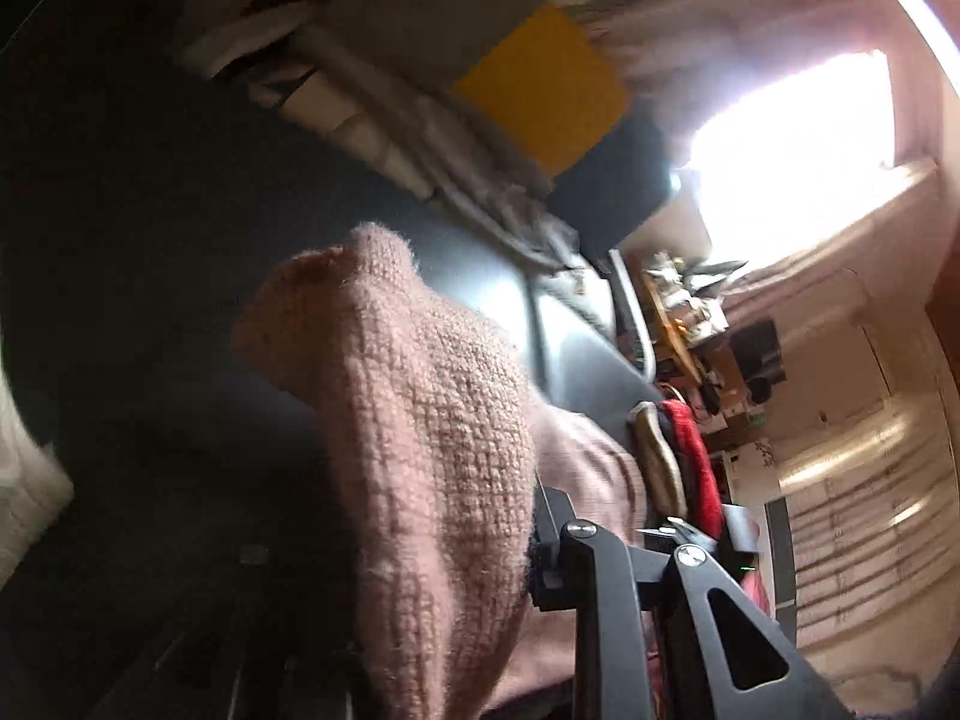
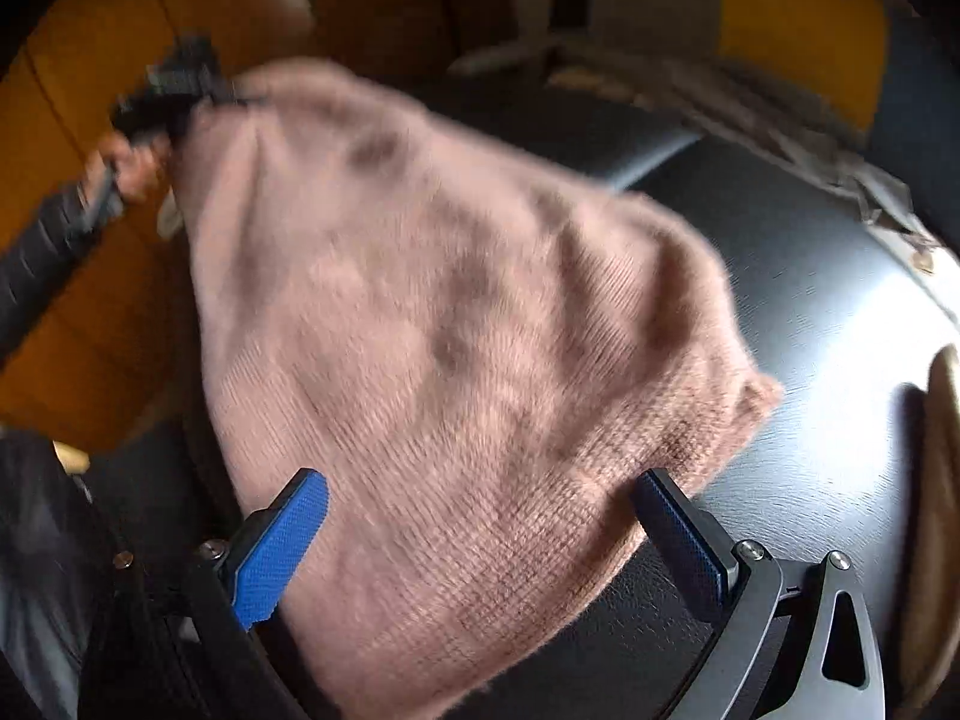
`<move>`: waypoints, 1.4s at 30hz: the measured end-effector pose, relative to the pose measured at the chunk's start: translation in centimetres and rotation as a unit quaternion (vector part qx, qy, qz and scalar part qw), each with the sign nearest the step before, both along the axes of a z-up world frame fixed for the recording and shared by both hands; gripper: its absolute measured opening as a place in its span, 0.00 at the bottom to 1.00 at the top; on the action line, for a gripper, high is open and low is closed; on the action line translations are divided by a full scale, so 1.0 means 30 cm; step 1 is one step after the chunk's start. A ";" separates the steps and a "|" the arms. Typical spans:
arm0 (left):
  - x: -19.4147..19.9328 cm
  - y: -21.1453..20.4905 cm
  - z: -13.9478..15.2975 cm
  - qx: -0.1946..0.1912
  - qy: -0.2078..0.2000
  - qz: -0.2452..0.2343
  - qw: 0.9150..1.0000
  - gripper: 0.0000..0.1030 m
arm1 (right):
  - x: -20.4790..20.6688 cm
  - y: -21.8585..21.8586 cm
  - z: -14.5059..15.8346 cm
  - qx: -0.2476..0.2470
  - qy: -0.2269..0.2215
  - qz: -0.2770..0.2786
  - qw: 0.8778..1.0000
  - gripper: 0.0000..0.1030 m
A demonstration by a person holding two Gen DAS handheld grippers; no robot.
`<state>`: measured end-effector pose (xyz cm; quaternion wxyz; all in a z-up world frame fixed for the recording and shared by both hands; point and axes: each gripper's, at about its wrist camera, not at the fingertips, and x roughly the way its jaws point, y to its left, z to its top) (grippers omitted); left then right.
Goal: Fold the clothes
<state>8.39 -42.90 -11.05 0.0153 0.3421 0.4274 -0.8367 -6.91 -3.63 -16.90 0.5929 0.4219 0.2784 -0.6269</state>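
While the pink knitted garment (image 2: 456,330) is lifted off the dark table (image 2: 810,312), the left gripper (image 2: 180,84) pinches one far corner of it, seen from the right wrist camera as a blurred black shape at the upper left, with a hand (image 2: 129,165) and a dark ribbed sleeve (image 2: 36,252) behind it. In the left wrist view the knit (image 1: 420,432) drapes right over that gripper (image 1: 540,546), hiding one finger entirely; the jaws stand narrow and closed on the fabric, which bunches upward into a fuzzy peak in front of the lens.

The right gripper (image 2: 480,546) has its jaws spread wide, the blue pads (image 2: 282,546) on either side of the garment's near hem. The cloth passes between the two fingers, and the left pad sits against its edge, but the pads do not squeeze it (the right finger lies just at the hem's border over the table).

The garment hangs slanted, high at the left gripper's corner and low toward the right gripper, its lower right corner resting near the table surface. Behind it lies an orange-brown wooden floor (image 2: 66,138). The left wrist view also shows a yellow panel (image 1: 540,84), a bright window (image 1: 792,120), a pale cloth pile (image 1: 384,114) along the far edge of the table, and a red item (image 1: 696,456) beside a cluttered shelf, all tilted by the camera's angle.
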 end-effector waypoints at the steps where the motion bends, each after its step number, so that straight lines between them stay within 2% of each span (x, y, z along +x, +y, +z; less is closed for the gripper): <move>1: 0.002 0.016 0.042 -0.005 0.005 -0.006 1.000 0.23 | 0.001 -0.010 -0.017 0.011 0.003 0.009 1.000 1.00; 2: -0.006 0.035 0.079 -0.009 0.009 -0.012 1.000 0.23 | 0.002 -0.019 -0.033 0.020 0.006 0.017 1.000 1.00; 5: -0.066 0.132 0.162 -0.021 0.011 -0.033 0.999 0.23 | -0.013 -0.006 -0.038 0.006 -0.008 0.008 1.000 1.00; 10: -0.209 0.351 0.237 -0.040 -0.001 -0.072 0.997 0.23 | -0.019 0.034 -0.054 -0.029 -0.008 -0.012 0.999 1.00; 13: -0.312 0.480 0.248 -0.047 -0.017 -0.099 0.994 0.23 | -0.014 0.042 -0.059 -0.037 0.000 -0.022 0.999 1.00; 18: -0.452 0.686 0.187 -0.048 -0.055 -0.140 0.987 0.23 | -0.023 0.078 -0.069 -0.067 -0.002 -0.029 0.997 1.00; 23: -0.571 0.834 0.107 -0.051 -0.088 -0.161 0.982 0.23 | -0.045 0.150 -0.086 -0.111 -0.020 -0.041 0.993 1.00; 28: -0.629 0.934 0.058 -0.058 -0.102 -0.169 0.979 0.23 | -0.068 0.196 -0.092 -0.130 -0.039 -0.046 0.990 1.00; 32: -0.668 0.984 0.029 -0.072 -0.117 -0.174 0.975 0.23 | -0.060 0.221 -0.099 -0.133 -0.037 -0.046 0.989 1.00; 34: -0.708 1.004 -0.006 -0.079 -0.140 -0.178 0.971 0.26 | -0.063 0.230 -0.100 -0.133 -0.036 -0.046 0.989 1.00; 38: -0.743 1.003 -0.070 -0.051 -0.188 -0.176 0.965 0.30 | -0.068 0.246 -0.102 -0.134 -0.032 -0.045 0.989 1.00; 42: -0.712 0.995 -0.012 -0.018 -0.181 -0.188 0.965 0.37 | -0.068 0.263 -0.103 -0.134 -0.022 -0.044 0.990 1.00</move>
